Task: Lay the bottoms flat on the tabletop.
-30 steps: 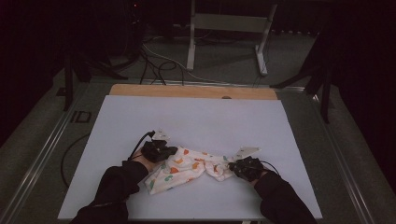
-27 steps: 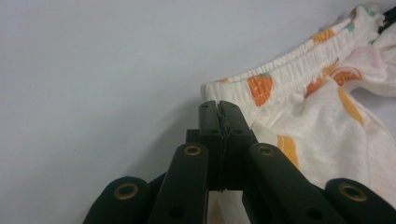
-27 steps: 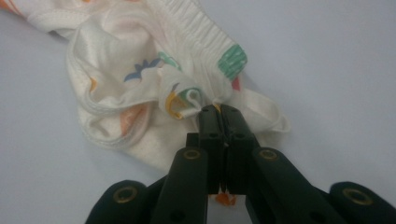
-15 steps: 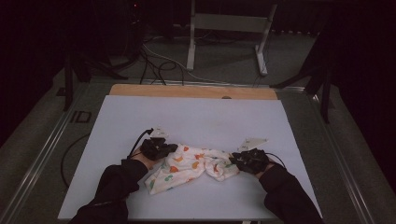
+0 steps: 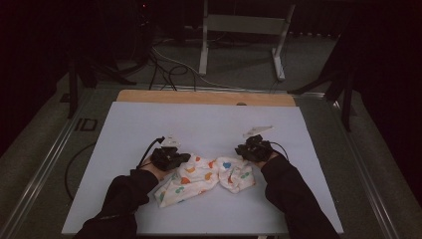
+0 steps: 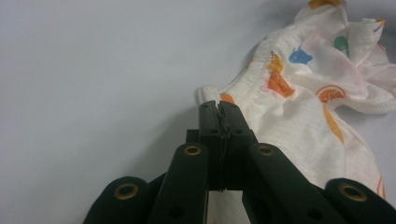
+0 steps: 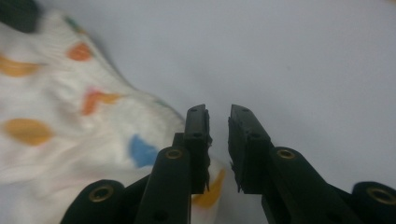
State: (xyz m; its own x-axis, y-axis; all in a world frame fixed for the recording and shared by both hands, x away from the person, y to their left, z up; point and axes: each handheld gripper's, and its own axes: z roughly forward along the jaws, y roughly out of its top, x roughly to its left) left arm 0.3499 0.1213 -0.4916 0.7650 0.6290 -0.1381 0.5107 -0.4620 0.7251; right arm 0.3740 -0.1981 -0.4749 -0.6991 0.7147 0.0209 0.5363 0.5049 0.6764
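Note:
A white cloth (image 5: 201, 180) printed with orange, blue and green shapes lies crumpled on the white table top (image 5: 209, 124), near the front edge. My left gripper (image 5: 171, 158) sits at the cloth's left end. In the left gripper view its jaws are pressed together on the elastic hem of the cloth (image 6: 299, 93), at the left gripper (image 6: 218, 108) tips. My right gripper (image 5: 254, 148) rests at the cloth's upper right corner. In the right gripper view the right gripper (image 7: 218, 119) stands open with bare table in the gap, and the cloth (image 7: 70, 116) lies left of and under its left jaw.
A wooden strip (image 5: 204, 97) runs along the table's far edge. Beyond it on the dark floor lie cables (image 5: 164, 69), with a metal stand (image 5: 244, 30) behind. Metal rails (image 5: 50, 154) border the table's left side. The far half of the table top holds nothing.
My right gripper has moved away from the person, toward the far side and a little left, along the cloth's right end. The left gripper has hardly moved.

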